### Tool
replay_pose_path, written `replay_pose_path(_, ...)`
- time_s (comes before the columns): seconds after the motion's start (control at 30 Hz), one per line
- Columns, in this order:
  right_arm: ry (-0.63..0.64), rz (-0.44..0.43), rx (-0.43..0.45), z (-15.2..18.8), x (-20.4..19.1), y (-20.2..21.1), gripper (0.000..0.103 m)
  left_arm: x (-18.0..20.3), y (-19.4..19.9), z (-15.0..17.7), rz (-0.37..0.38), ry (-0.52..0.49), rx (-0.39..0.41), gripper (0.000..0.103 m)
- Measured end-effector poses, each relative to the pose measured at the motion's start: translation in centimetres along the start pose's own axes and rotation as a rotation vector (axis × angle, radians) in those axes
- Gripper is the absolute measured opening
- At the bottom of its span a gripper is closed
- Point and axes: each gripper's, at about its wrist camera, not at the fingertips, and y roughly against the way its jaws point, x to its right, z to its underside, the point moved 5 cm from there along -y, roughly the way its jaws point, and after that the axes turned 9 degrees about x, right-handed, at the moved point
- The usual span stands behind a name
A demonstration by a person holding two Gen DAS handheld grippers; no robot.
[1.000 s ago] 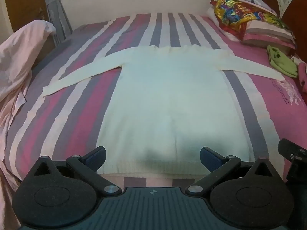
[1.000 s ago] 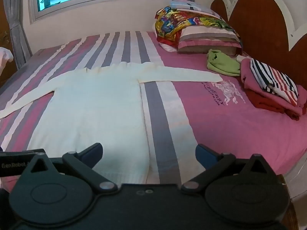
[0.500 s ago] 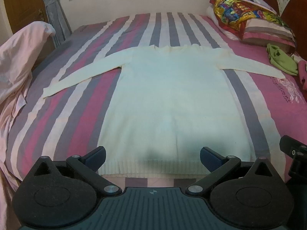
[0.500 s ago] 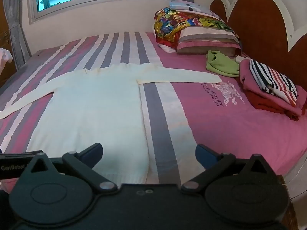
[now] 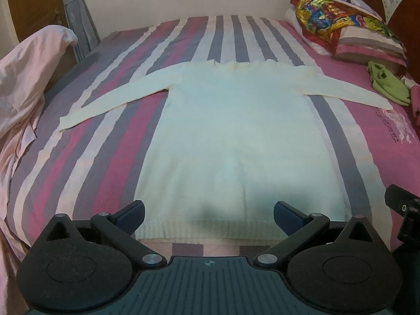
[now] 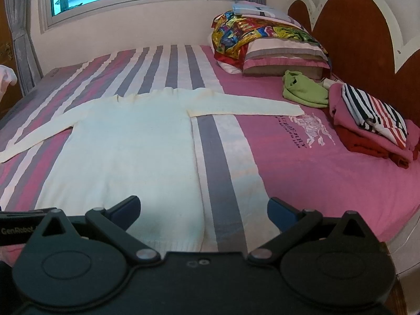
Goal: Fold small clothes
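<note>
A cream long-sleeved sweater (image 5: 236, 136) lies flat on the striped bed, both sleeves spread out to the sides and its ribbed hem nearest me. My left gripper (image 5: 209, 216) hovers open just above the middle of the hem, holding nothing. In the right wrist view the same sweater (image 6: 126, 152) fills the left half, its right sleeve (image 6: 246, 106) reaching toward the pink area. My right gripper (image 6: 203, 211) is open and empty over the sweater's lower right corner and the grey stripe beside it.
Striped pink, grey and white bedspread (image 6: 302, 173). Folded pink, red and striped clothes (image 6: 372, 123) and a green garment (image 6: 304, 90) lie at the right by the wooden headboard (image 6: 362, 39). Pillows with a colourful cloth (image 6: 265, 44) sit at the back. A pale pink sheet (image 5: 18, 89) hangs at the left.
Both views have drifted slightly back and up from the sweater. The sweater has not moved and both grippers have stayed open.
</note>
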Motion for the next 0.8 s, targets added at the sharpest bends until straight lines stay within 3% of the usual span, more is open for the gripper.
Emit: replay_pose_path(0.8, 0.007, -0.006, -0.006, -0.16, -0.33, -0.25, 0.103, -0.38, -0.05, -0.14, 0.001, 0.002, -0.002, 0.103)
